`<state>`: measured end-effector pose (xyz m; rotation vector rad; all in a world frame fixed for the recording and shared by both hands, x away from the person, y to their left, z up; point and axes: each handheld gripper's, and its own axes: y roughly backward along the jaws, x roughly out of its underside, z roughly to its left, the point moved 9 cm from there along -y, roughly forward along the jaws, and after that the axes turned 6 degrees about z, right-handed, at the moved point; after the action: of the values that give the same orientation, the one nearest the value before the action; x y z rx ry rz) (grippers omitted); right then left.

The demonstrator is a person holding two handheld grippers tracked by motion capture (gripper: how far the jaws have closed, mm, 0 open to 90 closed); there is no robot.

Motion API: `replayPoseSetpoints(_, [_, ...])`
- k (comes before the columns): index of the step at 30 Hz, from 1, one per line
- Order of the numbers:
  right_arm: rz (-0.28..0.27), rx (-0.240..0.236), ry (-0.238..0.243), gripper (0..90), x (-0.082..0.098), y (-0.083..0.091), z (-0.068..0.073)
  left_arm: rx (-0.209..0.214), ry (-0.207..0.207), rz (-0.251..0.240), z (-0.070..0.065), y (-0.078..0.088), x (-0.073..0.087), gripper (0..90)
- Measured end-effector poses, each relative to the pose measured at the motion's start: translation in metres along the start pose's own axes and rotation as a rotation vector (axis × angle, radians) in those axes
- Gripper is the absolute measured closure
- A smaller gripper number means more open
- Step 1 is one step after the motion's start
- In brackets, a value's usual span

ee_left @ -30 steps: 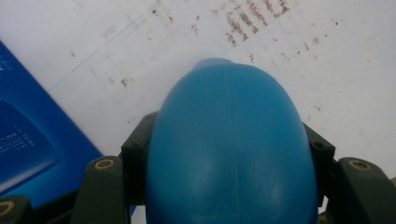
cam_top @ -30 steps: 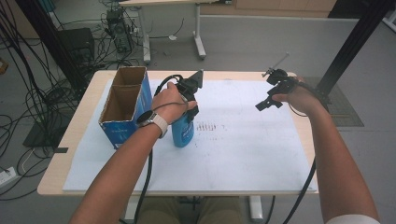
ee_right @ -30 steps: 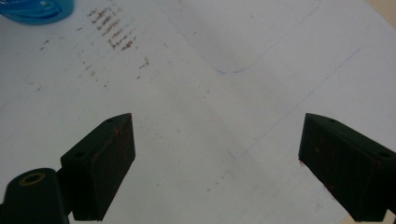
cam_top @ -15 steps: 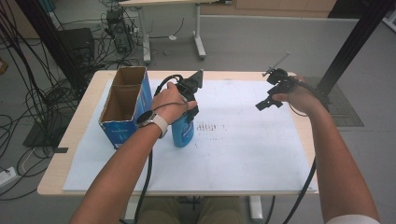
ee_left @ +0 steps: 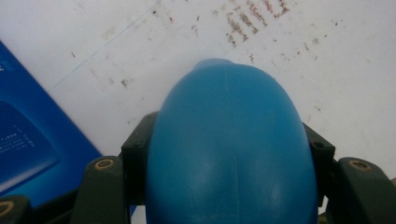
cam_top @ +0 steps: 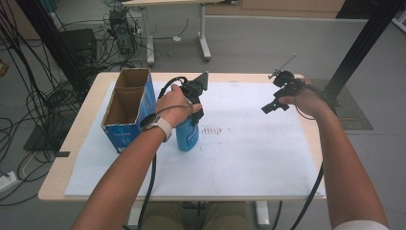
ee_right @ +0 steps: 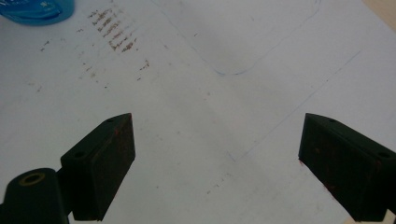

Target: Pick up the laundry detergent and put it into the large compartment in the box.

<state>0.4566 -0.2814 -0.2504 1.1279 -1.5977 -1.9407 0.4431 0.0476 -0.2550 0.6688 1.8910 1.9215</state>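
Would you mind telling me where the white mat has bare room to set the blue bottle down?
The mat is bare between the bottle and the right tool, and along the near edge. It is crowded at the left, where the bottle stands close beside the cardboard box.

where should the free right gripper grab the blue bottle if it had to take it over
Low on the body. The blue bottle stands upright on the white mat, and the left gripper is clamped round its upper part. The open right gripper would probably best come in level from the bottle's right, where the mat is bare.
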Motion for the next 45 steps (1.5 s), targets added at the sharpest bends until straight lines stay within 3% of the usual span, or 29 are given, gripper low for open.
replayPoseSetpoints(27, [-0.003,-0.001,-0.006,10.8,0.001,0.0,-0.001,-0.006,-0.012,-0.035,-0.002,0.001,0.004,39.0])
replayPoseSetpoints(39, [-0.01,0.006,-0.006,10.8,0.002,0.006,0.001,0.0,0.018,-0.041,-0.001,0.024,0.013,38.8])
replayPoseSetpoints(45, [-0.022,0.013,-0.005,10.8,0.004,0.011,0.004,-0.007,0.057,-0.044,0.001,0.039,0.023,38.8])
